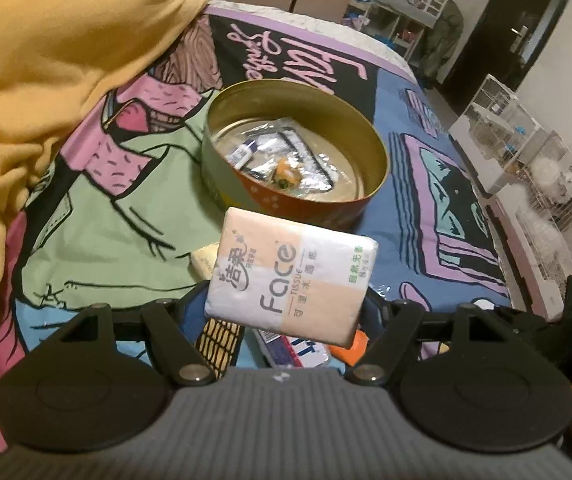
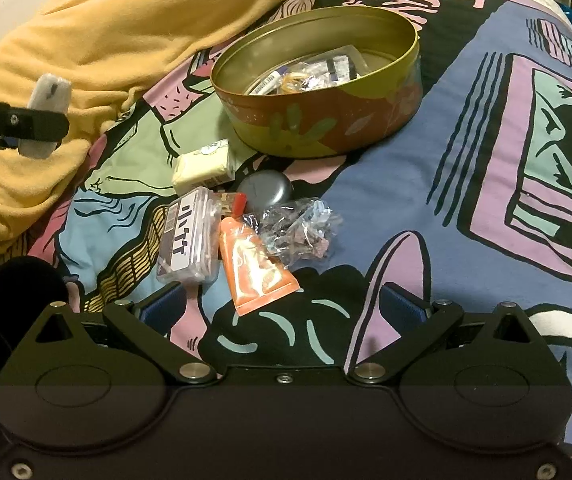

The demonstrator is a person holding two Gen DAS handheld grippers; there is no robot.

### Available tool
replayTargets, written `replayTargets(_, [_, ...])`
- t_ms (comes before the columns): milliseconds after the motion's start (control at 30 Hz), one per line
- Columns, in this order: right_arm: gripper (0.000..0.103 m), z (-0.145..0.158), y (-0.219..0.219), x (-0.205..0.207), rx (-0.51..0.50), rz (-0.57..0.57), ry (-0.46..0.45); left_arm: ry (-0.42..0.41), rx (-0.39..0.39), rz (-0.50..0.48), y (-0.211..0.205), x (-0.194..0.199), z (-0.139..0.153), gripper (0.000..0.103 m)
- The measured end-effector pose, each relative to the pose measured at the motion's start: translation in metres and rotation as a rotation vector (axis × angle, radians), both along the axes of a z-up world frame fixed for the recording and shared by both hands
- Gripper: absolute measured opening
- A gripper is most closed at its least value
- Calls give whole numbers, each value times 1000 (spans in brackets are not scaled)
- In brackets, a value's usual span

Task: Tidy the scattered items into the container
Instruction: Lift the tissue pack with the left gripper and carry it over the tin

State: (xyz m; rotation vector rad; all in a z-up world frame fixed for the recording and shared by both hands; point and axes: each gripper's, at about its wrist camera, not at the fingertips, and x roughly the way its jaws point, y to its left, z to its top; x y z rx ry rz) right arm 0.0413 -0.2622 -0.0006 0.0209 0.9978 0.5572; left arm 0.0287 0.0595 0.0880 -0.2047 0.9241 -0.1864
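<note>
while left gripper [image 1: 286,304] clamps tissue pack [image 1: 291,276], tin [image 1: 246,196] nearby

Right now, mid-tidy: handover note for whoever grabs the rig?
Left gripper: shut on the tissue pack, held in the air short of the tin.
Right gripper: open, empty, low over the bedspread.
Done: a few small packets lie in the tin.
Left on the bed, in a cluster in front of the tin: small cream pack, dark round case, clear plastic box, orange tube, crumpled clear wrapper.
Next, probably: drop the tissue pack in the tin, then clear the cluster.
</note>
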Motion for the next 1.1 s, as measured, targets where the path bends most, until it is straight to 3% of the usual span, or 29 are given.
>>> replayTargets(1100, [103,-6,-13,11,99,-61,54,-68,91,-71,-48,71,33,75])
